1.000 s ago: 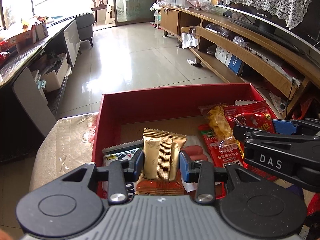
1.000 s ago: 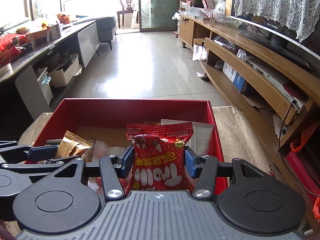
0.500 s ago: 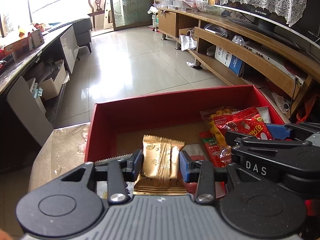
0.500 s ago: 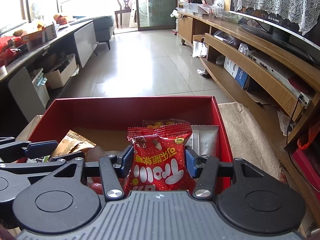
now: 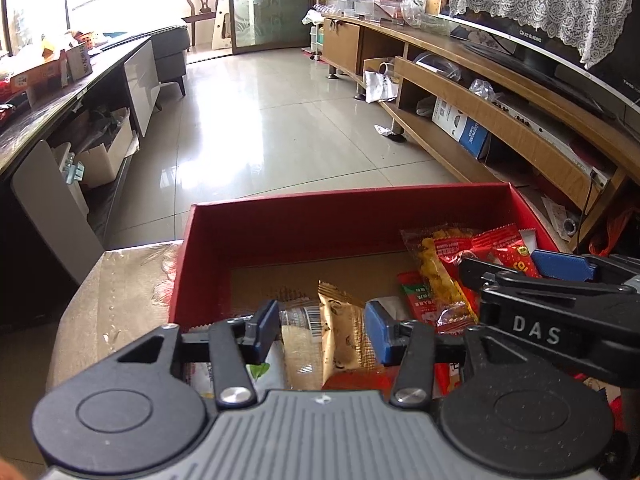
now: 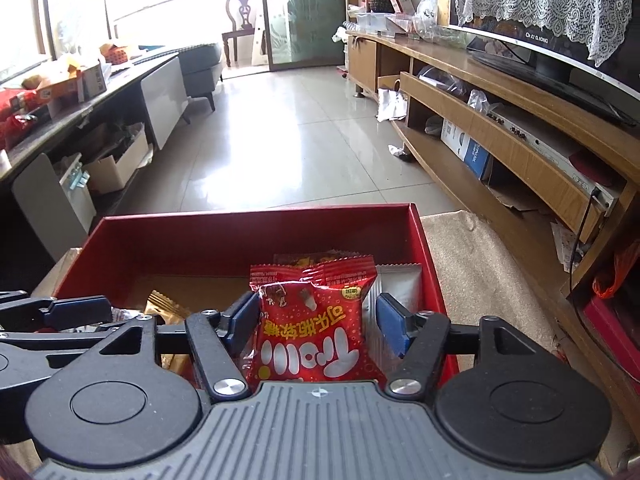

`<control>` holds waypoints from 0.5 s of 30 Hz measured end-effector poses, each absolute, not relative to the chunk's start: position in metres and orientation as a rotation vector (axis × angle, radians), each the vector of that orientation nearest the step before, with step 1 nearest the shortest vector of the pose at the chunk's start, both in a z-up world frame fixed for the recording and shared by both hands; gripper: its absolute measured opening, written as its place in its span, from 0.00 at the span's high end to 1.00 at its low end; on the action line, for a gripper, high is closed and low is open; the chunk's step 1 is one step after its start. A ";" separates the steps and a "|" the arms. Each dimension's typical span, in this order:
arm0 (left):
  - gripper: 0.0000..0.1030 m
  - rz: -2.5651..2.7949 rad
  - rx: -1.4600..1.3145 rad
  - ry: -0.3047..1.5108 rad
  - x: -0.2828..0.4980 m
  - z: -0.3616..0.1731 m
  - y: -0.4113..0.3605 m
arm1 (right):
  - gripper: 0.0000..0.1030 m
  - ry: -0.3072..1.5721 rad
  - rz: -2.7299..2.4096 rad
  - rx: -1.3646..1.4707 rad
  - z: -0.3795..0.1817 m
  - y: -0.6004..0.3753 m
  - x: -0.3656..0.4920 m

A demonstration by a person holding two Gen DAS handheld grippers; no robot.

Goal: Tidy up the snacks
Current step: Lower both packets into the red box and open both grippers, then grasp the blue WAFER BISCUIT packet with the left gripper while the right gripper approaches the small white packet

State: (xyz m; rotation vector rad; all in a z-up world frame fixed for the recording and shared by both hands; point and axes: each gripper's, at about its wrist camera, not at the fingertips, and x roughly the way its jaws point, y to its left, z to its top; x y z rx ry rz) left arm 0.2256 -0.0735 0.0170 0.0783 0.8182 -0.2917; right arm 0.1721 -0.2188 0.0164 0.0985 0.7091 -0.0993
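A red box [image 5: 320, 220] holds several snack packets. My left gripper [image 5: 322, 330] stands over its near left part, jaws apart, with a gold packet [image 5: 344, 336] lying loose between them beside a clear wrapper [image 5: 300, 336]. My right gripper [image 6: 318, 320] stands over the box's near right part [image 6: 256, 228], jaws apart around a red gummy packet [image 6: 316, 324] that rests in the box, a gap showing on its right side. A yellow chip packet [image 5: 436, 264] and a red packet [image 5: 496, 248] lie at the right. The right gripper shows in the left wrist view [image 5: 532, 304].
The box sits on a beige cloth-covered table [image 6: 472, 264], with the floor dropping off beyond the far edge. A wooden TV bench [image 6: 500, 120] runs along the right. A dark counter [image 5: 60, 96] with clutter runs along the left. A silver packet [image 6: 400, 284] lies by the box's right wall.
Both grippers have opened. The gold packet has dropped and tipped over between the left jaws. The red gummy packet has settled in the box, and the right jaws now stand wider around it.
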 end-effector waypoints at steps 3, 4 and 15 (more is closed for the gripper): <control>0.55 -0.298 0.068 0.820 0.224 0.020 -0.072 | 0.25 0.698 -0.088 0.132 0.022 -0.224 0.170; 0.54 -0.302 0.069 0.820 0.223 0.021 -0.072 | 0.22 0.690 -0.081 0.144 0.025 -0.225 0.168; 0.53 -0.353 0.049 0.809 0.200 0.040 -0.075 | 0.23 0.615 -0.084 0.147 0.058 -0.238 0.141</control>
